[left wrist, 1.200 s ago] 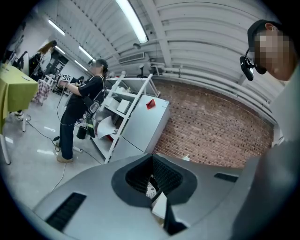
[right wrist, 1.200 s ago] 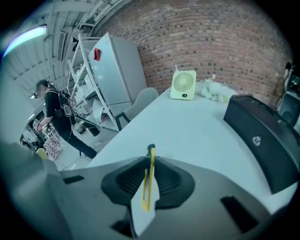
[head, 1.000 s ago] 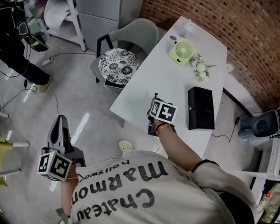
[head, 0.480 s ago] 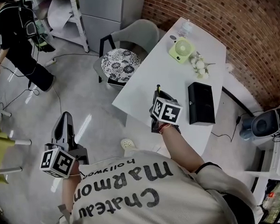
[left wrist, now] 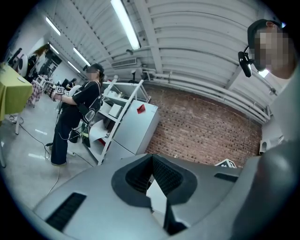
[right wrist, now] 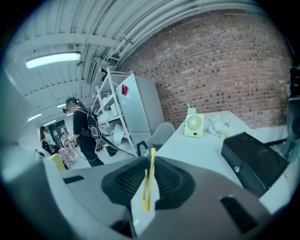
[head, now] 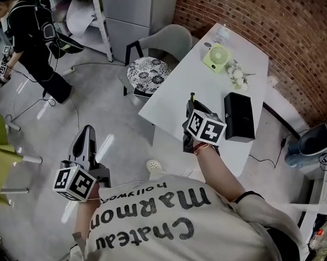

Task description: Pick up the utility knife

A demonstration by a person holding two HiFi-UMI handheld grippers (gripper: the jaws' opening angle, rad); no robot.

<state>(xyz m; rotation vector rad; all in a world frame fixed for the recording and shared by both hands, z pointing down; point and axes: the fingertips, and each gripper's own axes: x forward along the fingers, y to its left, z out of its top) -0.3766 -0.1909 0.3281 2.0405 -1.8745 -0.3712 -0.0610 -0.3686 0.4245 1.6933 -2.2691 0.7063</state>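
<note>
Being gripped between the jaws of the right gripper (right wrist: pixel 151 165), the yellow utility knife (right wrist: pixel 148 186) is held above the white table (head: pixel 171 108). The left gripper (left wrist: pixel 151 158) is clenched on nothing over the floor. The black box (head: pixel 239 117) lies closed, its contents unseen. The knife's yellow body is shown clearly only in the right gripper view

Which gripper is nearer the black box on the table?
Right. The right gripper, shut on the yellow utility knife, hangs over the white table just left of the black box; the left gripper is off the table, out over the floor.
</note>
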